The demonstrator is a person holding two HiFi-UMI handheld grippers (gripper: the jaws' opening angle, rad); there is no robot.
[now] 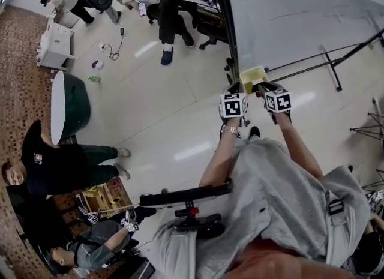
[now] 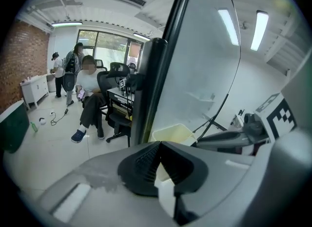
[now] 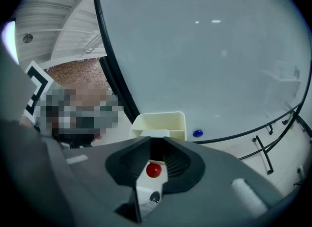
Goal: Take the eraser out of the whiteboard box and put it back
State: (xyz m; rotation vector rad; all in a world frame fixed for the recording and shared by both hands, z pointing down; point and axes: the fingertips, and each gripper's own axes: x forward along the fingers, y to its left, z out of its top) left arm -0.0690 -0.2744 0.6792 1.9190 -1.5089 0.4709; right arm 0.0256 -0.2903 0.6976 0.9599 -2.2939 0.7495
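Note:
A pale yellow open box [image 1: 252,78] hangs at the lower left corner of the whiteboard [image 1: 288,14]. Both grippers meet just below it. My right gripper [image 1: 263,90] is under the box's right side. In the right gripper view the box [image 3: 161,122] lies straight beyond the right gripper [image 3: 155,144], whose jaws are shut on a small thing with a round red part, the eraser [image 3: 153,170]; the rest of it is hidden. My left gripper [image 1: 234,90] is at the box's left. The left gripper [image 2: 157,145] has its jaws together below the box [image 2: 170,135], holding nothing that shows.
The whiteboard's black frame post [image 1: 227,26] rises left of the box. A blue magnet [image 3: 197,134] sticks to the board beside the box. A person sits on an office chair [image 2: 114,92] behind the post. More people [image 1: 66,164] sit at the left. Stand legs [image 1: 330,68] cross the floor.

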